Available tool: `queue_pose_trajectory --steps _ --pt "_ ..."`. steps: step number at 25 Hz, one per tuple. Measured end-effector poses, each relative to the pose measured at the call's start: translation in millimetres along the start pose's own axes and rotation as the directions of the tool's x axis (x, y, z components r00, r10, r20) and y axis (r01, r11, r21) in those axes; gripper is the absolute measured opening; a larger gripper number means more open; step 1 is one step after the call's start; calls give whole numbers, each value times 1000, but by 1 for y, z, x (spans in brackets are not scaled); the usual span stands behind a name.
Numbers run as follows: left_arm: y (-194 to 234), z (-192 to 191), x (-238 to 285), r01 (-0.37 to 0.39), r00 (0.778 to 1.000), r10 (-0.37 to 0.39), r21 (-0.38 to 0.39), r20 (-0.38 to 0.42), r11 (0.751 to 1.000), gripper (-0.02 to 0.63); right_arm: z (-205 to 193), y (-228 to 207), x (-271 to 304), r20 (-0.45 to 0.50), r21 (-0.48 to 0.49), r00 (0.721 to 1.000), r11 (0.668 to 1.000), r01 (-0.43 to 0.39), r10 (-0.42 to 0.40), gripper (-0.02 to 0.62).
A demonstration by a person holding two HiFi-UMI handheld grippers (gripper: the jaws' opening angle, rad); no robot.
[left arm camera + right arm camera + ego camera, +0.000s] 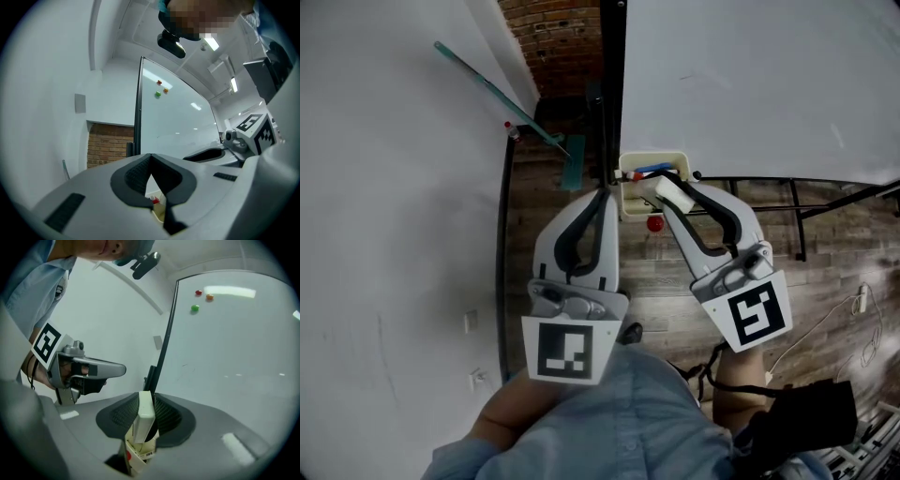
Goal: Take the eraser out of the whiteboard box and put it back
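Whiteboard (750,84), wood floor (666,292) | right gripper (670,192) clamps eraser (144,413); left gripper (602,194) seemingly closed

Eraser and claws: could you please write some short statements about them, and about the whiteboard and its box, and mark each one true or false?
1. The right claw is closed on the white eraser. True.
2. The left claw grips a marker. False: its jaws are together and nothing is between them.
3. The whiteboard box holds nothing. False: a blue item and a red item show inside it.
4. Three small coloured magnets sit on the whiteboard. True: one red, one orange, one green.
5. The person's shirt sleeve is bright red. False: it is light blue.
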State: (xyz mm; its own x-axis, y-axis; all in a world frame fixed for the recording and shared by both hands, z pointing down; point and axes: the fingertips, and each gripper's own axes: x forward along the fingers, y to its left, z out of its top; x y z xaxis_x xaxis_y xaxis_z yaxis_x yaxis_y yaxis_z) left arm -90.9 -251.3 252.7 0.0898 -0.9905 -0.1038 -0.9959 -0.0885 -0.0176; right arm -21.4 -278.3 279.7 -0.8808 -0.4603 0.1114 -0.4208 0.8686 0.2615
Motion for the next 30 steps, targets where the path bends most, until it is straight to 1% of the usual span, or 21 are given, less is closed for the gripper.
queue_pose_trajectory --steps 5,9,14,20,25,30 --pt "-15 17 -12 7 999 -8 14 33 1000 5 35 -5 -30 100 20 993 998 66 -68 101" --pt "-27 31 -23 2 997 -4 25 72 1000 5 53 -2 -53 147 33 985 996 84 -88 100" --pt "-39 44 -37 0 993 -4 38 114 999 5 66 4 -75 186 61 977 993 97 -107 101" --pt "-54 55 -53 8 988 -17 60 150 998 5 76 15 -95 215 56 970 993 103 -113 101" --pt "-56 58 -55 0 989 -14 90 149 996 5 79 18 -99 225 51 968 993 103 -112 101" --pt "-56 60 -55 2 987 -15 78 159 997 5 80 18 -100 226 51 967 993 106 -115 101"
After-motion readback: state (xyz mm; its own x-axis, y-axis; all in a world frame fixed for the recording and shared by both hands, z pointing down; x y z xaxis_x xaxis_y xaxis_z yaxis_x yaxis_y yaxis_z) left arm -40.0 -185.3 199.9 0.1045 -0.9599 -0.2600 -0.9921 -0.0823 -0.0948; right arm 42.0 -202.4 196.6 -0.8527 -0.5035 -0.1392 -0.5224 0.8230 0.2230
